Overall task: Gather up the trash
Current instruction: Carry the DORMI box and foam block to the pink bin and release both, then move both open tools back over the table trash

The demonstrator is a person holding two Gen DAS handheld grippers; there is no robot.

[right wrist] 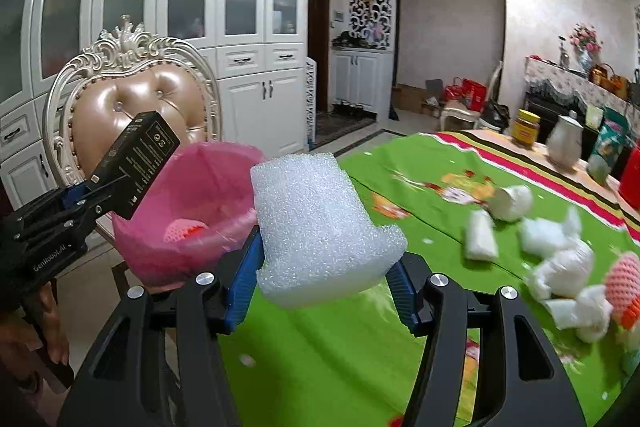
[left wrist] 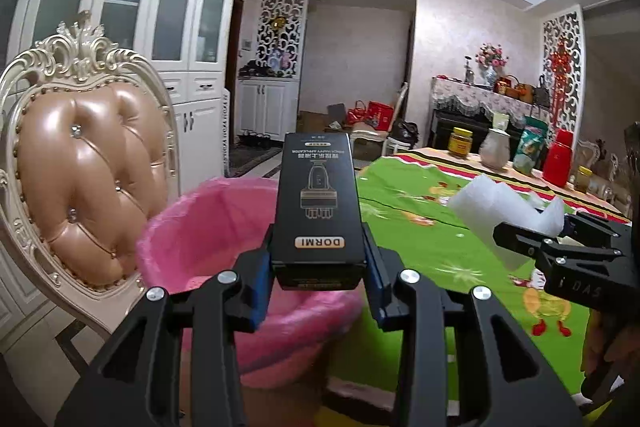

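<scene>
My left gripper is shut on a black DORMI box and holds it over the near rim of the pink-lined trash bin. The box and left gripper also show in the right wrist view, beside the bin. My right gripper is shut on a white foam piece, held above the green tablecloth just right of the bin. In the left wrist view the foam and right gripper are at the right.
A tufted tan chair stands behind the bin. More white foam and paper scraps and a pink net sleeve lie on the table at the right. Jars, a white jug and a red flask stand at the far table edge.
</scene>
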